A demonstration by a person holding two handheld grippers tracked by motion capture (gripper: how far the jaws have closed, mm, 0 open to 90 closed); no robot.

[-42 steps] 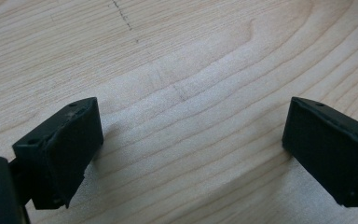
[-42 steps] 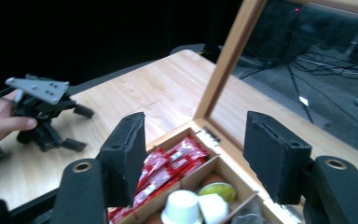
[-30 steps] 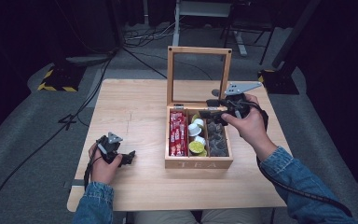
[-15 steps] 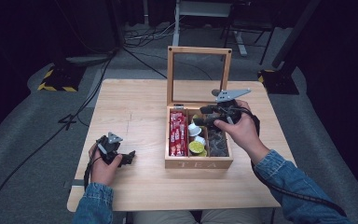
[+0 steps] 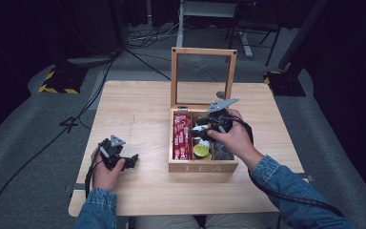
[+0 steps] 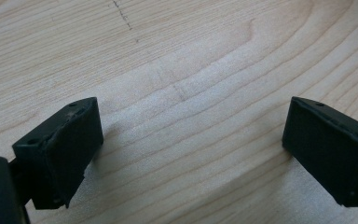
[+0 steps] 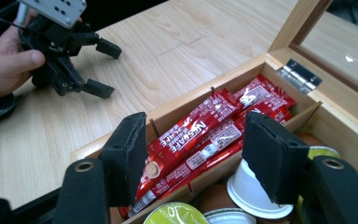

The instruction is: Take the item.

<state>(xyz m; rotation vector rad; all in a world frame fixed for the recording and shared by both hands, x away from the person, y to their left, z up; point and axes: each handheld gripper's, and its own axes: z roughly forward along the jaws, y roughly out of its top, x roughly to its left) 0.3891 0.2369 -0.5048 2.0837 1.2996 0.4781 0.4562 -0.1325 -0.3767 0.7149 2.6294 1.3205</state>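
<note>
— Claw check first: your right claw [image 7: 193, 154] stands wide with nothing in it, low over the red sachets [image 7: 205, 128] in the left slot of the tea box [image 5: 202, 167]?

— Yes. Those sachets look light, thin and slick, so pinch one across its flat middle, gently.

— And your left claw [image 6: 186, 140]?

— Wide too, holding nothing, resting on the counter [image 5: 138, 109], well apart from the box.
</note>
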